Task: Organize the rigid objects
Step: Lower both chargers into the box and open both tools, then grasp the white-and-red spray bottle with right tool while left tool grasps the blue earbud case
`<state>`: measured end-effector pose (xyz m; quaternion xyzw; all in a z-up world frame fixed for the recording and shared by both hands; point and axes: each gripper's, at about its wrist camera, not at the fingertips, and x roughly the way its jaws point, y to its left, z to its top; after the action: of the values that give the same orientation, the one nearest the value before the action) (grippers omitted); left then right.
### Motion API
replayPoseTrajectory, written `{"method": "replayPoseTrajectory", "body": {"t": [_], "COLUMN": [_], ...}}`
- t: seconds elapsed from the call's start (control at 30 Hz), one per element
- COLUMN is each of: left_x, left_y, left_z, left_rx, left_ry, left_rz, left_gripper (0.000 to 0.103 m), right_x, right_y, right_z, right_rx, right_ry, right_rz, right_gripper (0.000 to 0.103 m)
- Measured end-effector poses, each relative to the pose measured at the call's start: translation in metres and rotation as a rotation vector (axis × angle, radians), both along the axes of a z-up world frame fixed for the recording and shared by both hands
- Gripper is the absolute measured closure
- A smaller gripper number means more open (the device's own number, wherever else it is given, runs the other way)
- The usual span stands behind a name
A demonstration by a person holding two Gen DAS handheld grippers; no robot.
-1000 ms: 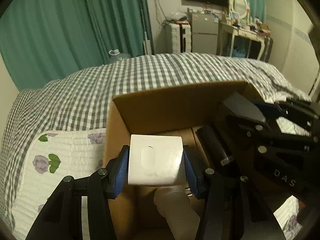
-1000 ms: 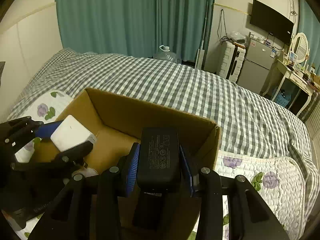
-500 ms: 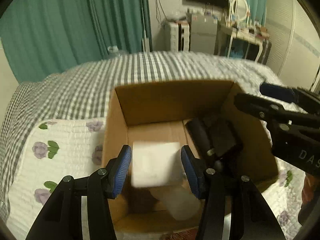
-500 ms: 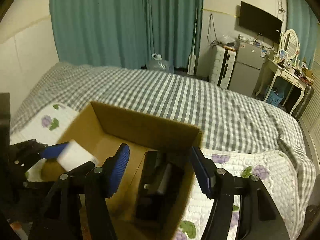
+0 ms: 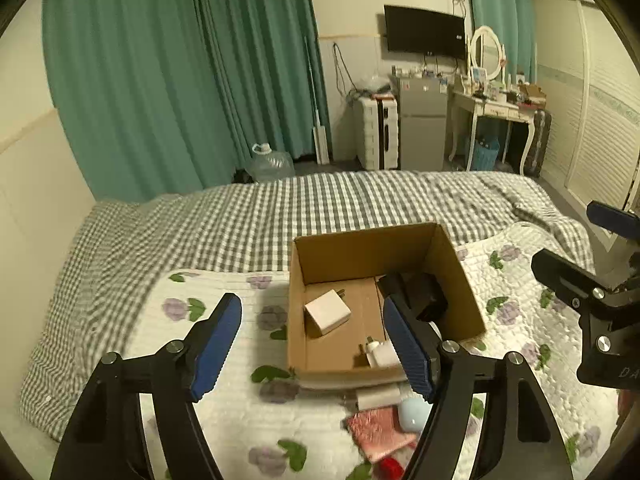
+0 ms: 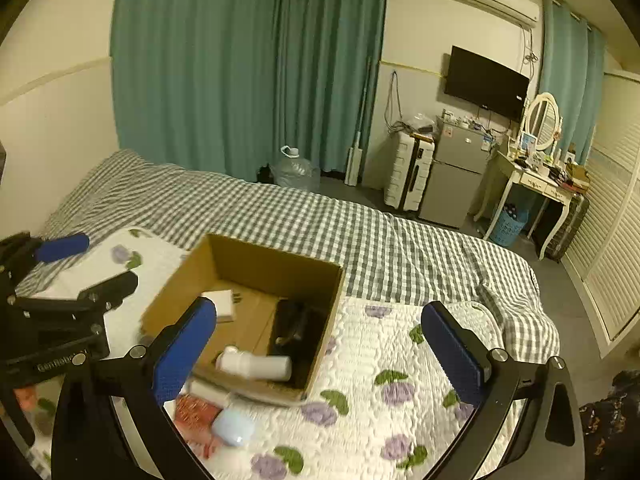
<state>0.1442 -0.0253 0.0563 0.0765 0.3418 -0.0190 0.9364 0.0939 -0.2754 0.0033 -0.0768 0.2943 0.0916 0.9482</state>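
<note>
An open cardboard box [image 5: 460, 276] [image 6: 280, 258] sits on the floral quilt. Inside lie a white charger block [image 5: 327, 312] [image 6: 219, 304], a black power bank [image 5: 424, 294] [image 6: 294, 322] and a white bottle [image 6: 256, 364] [image 5: 380, 354]. My left gripper [image 5: 312, 346] is open and empty, raised above the box's near side. My right gripper [image 6: 320, 346] is open and empty, raised above the box; it also shows at the right edge of the left wrist view [image 5: 592, 280]. In front of the box lie a pale blue egg-shaped thing [image 6: 234, 428] [image 5: 414, 414] and a pink packet [image 5: 378, 434] [image 6: 192, 410].
The box rests on a white floral quilt [image 6: 380, 344] over a grey checked bedspread [image 5: 240, 220]. A white cylinder [image 5: 378, 397] lies against the box's front. Beyond the bed stand a water jug [image 5: 268, 164], suitcase, fridge [image 6: 452, 176] and dressing table.
Both grippers opened and let go: the white charger and the black power bank now lie in the box. Both grippers then pulled up and back from the box.
</note>
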Motion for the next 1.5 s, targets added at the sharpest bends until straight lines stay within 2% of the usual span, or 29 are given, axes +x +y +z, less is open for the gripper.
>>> {"method": "replayPoseTrajectory", "body": {"t": [0.17,0.3,0.47,0.67,0.77,0.9,1.1,1.17,1.23,1.27,1.37,1.5], "left_x": [-0.042,-0.06,-0.07,-0.066,-0.061,-0.059,-0.061,-0.061,-0.061,-0.06,-0.061,-0.057], "left_y": [0.015,0.03,0.033,0.035,0.039,0.048,0.051,0.051,0.051,0.05,0.042,0.022], "left_z": [0.001,-0.02,-0.064,-0.122,-0.141,-0.155,-0.159,-0.158,-0.159,-0.159,-0.157,-0.153], "left_rx": [-0.001,-0.029,-0.026,-0.032,-0.021,-0.043,-0.037,-0.042,-0.043,-0.039,-0.016,-0.03], "left_ry": [-0.029,-0.01,0.054,0.131,0.167,0.204,0.205,0.201,0.209,0.213,0.209,0.214], "left_rz": [0.006,0.026,0.029,0.062,0.069,0.083,0.104,0.108,0.111,0.11,0.098,0.051], "left_gripper": [0.025,0.025,0.025,0.025,0.024,0.025,0.025,0.025,0.025,0.025,0.025,0.025], "right_x": [-0.041,-0.06,-0.065,-0.053,-0.056,-0.056,-0.046,-0.046,-0.045,-0.044,-0.043,-0.04], "right_y": [0.002,0.005,0.016,0.038,0.05,0.061,0.068,0.063,0.06,0.057,0.047,0.028], "right_z": [0.006,-0.012,-0.064,-0.147,-0.178,-0.207,-0.226,-0.225,-0.223,-0.223,-0.223,-0.203], "right_rx": [0.01,0.036,0.016,0.037,0.001,0.01,0.045,0.076,0.088,0.112,0.141,0.129], "right_ry": [-0.024,0.01,0.099,0.274,0.3,0.363,0.434,0.427,0.428,0.44,0.452,0.419], "right_rz": [0.025,0.05,0.076,0.122,0.147,0.195,0.2,0.198,0.194,0.199,0.191,0.157], "right_gripper": [0.0,0.0,0.0,0.0,0.0,0.0,0.0,0.003,0.021,0.025,0.026,0.026]}}
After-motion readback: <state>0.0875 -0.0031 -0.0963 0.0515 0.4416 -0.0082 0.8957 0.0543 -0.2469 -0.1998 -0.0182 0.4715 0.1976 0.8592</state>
